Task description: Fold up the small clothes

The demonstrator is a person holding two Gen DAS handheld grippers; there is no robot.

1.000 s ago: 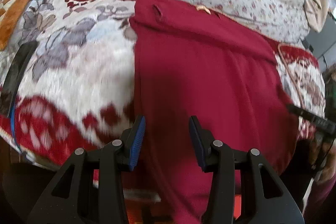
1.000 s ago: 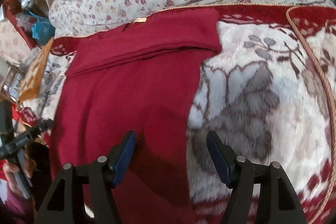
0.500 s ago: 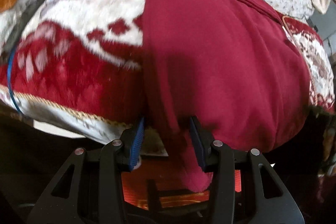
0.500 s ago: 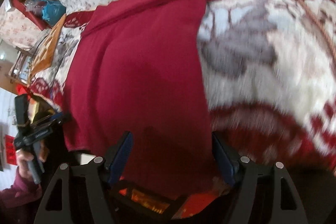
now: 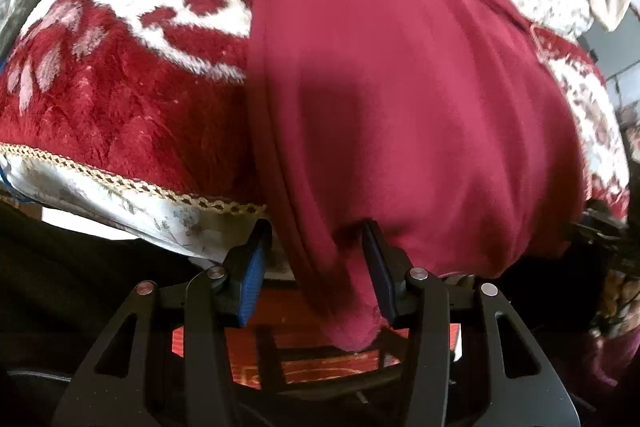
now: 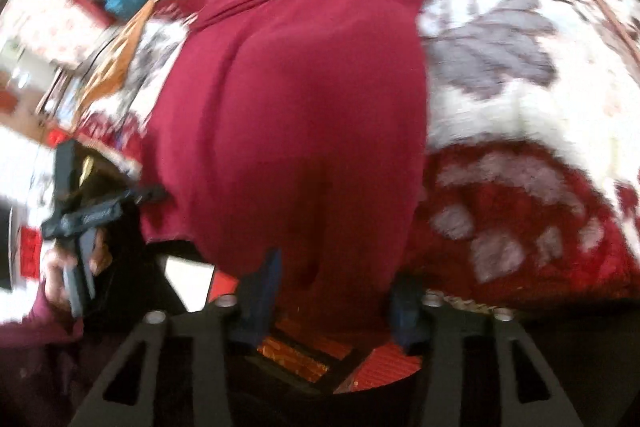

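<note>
While the maroon garment [image 5: 400, 99] hangs over the bed's near edge, its long axis runs away from both grippers. Left hand-held gripper [image 5: 316, 267] and right hand-held gripper [image 6: 336, 287] each straddle a hanging corner, jaws wide, not yet closed

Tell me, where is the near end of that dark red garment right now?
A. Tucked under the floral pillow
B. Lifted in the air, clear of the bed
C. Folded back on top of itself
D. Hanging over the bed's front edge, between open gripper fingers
D: the garment droops past the blanket edge, its end hanging between the open fingers of the left gripper and the right gripper.
</note>
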